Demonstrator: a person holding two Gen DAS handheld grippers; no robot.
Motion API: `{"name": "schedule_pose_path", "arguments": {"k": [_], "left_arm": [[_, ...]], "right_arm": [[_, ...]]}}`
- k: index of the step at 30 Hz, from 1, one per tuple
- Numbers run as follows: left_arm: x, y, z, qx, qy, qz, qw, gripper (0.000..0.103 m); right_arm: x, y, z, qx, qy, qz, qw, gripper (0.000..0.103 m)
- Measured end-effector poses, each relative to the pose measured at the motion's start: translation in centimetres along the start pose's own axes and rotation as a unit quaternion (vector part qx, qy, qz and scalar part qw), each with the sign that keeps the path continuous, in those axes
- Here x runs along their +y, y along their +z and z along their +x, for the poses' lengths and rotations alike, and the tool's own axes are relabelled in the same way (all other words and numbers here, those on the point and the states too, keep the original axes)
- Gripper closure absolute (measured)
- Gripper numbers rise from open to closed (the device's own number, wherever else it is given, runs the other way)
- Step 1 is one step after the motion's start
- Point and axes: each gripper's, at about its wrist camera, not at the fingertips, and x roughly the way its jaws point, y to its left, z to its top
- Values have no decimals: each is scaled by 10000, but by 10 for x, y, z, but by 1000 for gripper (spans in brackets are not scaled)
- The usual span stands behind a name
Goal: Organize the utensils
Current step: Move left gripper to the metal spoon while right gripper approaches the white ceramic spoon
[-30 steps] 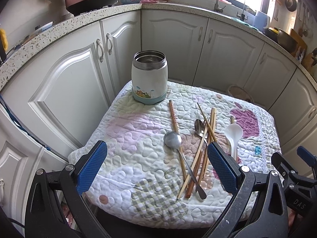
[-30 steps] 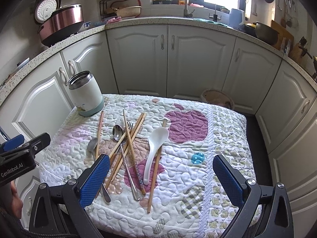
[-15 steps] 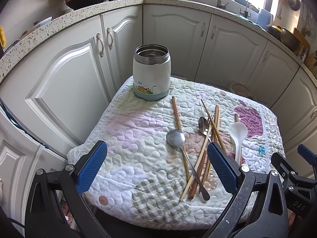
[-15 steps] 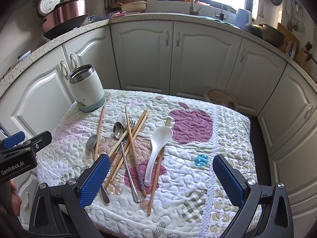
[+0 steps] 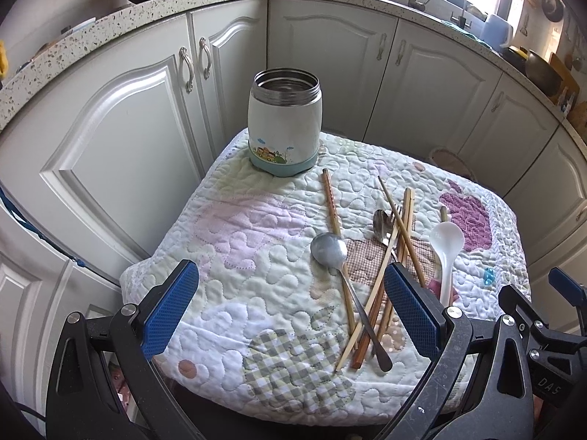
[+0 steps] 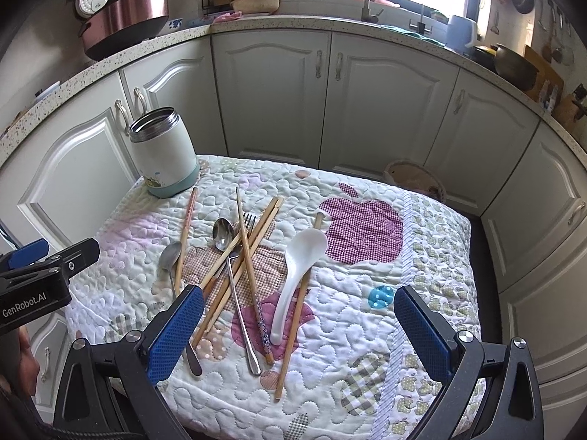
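A white insulated jar (image 5: 284, 124) with an open steel mouth stands at the far left of the quilted cloth (image 5: 234, 242); it also shows in the right wrist view (image 6: 165, 154). Loose utensils lie in a pile: a metal spoon (image 5: 330, 253), several wooden chopsticks (image 6: 253, 242), a second metal spoon (image 6: 223, 234), a fork (image 6: 249, 220) and a white ceramic spoon (image 6: 301, 256). My left gripper (image 5: 290, 311) is open and empty above the cloth's near edge. My right gripper (image 6: 299, 330) is open and empty above the utensils' near ends.
White kitchen cabinets (image 6: 271, 84) curve around behind the cloth under a speckled counter (image 6: 256, 24). A rice cooker (image 6: 121, 18) sits on the counter at left. A woven basket (image 6: 414, 181) lies on the floor behind the cloth.
Both grippers have moved forward and slightly down toward the cloth, so the jar and utensils look larger. Both stay open; nothing on the cloth has moved.
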Motion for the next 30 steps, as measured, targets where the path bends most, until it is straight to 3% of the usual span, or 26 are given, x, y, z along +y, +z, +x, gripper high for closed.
{"name": "schedule_pose_path", "arguments": {"k": [5,10,14,18,26,30], "left_arm": [[10,3,6,132,-170,-152,9997,1],[30,11,20,437,-553,-623,9956,2],[30,22,32,513,-574,-558,9955,6],[28,30,52,752,-638,-531,9937,19],[33,24,79,1175,-704,-734,9878,20],[21,14,92,1443,-881,-830,9821,20]], "right_arm": [[-8,0,6,62,60,39,10000,0],[-16,5,19,143,168,-21,9998,3],[-15,17,38,257,393,-171,9988,24],[-13,25,59,517,717,-227,9958,44],[-13,22,80,742,989,-176,9922,46],[-27,19,83,720,773,-108,9943,46]]}}
